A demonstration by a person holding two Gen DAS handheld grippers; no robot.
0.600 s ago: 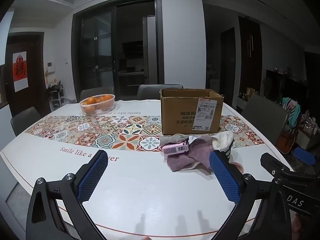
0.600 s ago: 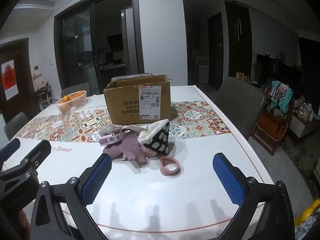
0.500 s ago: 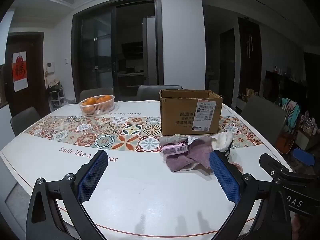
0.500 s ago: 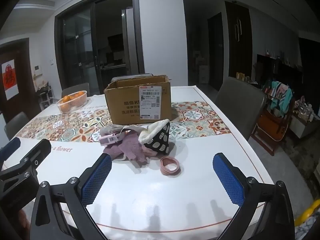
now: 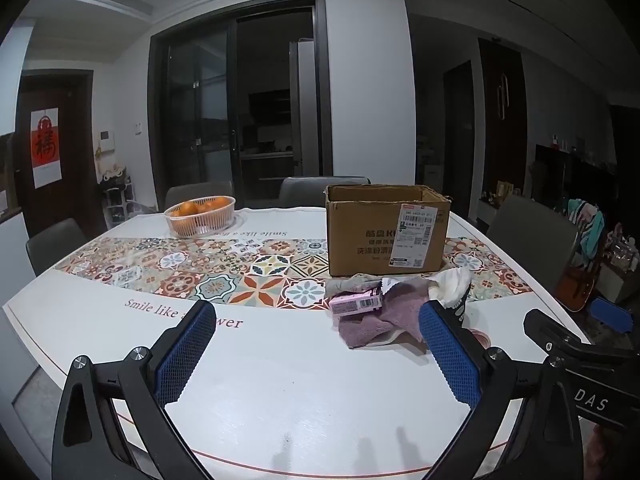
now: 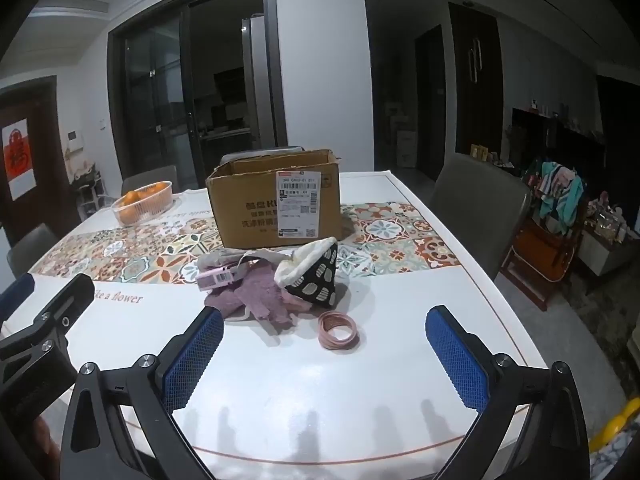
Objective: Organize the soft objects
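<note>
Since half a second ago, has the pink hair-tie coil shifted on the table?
No. The pink hair-tie coil sits in the same spot relative to the cardboard box and the patterned pouch in the right wrist view.

A basket of oranges (image 5: pixel 200 216) sits on the table (image 5: pixel 280 380), grey chairs (image 6: pixel 476 192) around it
</note>
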